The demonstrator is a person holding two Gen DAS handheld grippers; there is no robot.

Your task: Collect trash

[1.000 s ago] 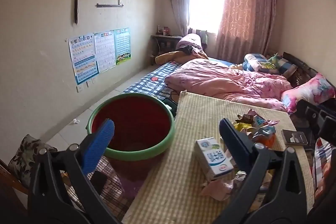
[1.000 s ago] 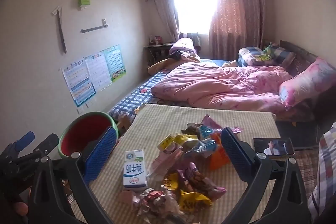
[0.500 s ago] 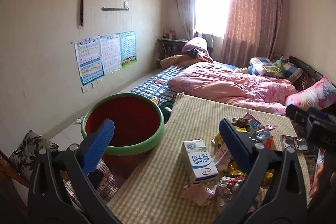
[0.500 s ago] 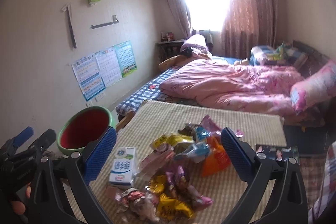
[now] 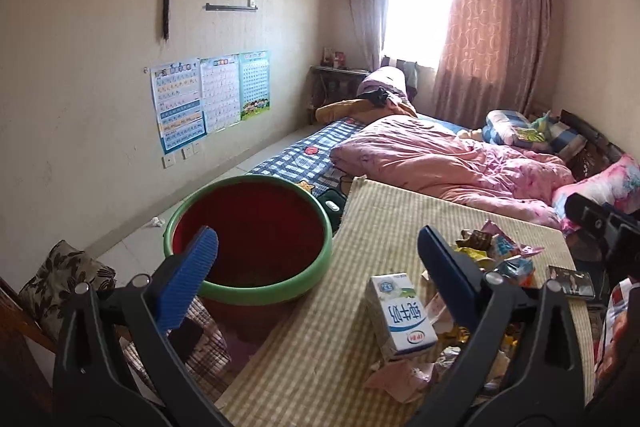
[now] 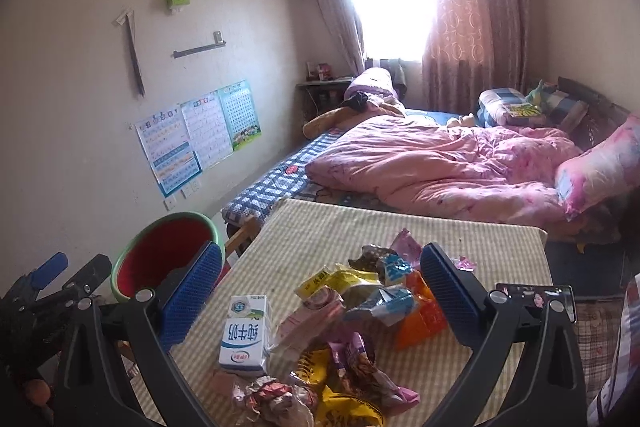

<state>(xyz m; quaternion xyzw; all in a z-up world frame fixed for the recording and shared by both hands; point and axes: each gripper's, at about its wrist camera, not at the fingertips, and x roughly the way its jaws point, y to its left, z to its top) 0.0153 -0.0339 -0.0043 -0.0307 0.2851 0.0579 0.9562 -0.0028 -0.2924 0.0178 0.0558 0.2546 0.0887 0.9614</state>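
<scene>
Left gripper (image 5: 318, 267), lower centre of its own view: blue pads spread wide, nothing between them; the left pad (image 5: 188, 279) overlaps the rim of the trash basin (image 5: 308, 279), the right pad (image 5: 448, 279) stands just above the milk carton (image 5: 402, 315). The basin, red inside with a green rim, sits beside the left edge of the checked table (image 5: 320, 355), lower left of centre. The carton stands tilted on the table at lower right of centre, with crumpled wrappers (image 5: 500, 251) behind and to its right and a torn pink scrap (image 5: 396, 379) at its foot. Right gripper (image 6: 320, 287), lower centre of its own view: pads likewise spread apart and empty, framing the heap of wrappers (image 6: 360, 307) on the table (image 6: 400, 227); the milk carton (image 6: 244, 331) stands at the heap's left edge, near the left pad (image 6: 192, 295). The basin (image 6: 168, 255) appears at centre left, off the table's left side. A phone (image 6: 536, 297) lies near the table's right edge. A bed (image 6: 440, 163) with a pink quilt fills the middle distance.
</scene>
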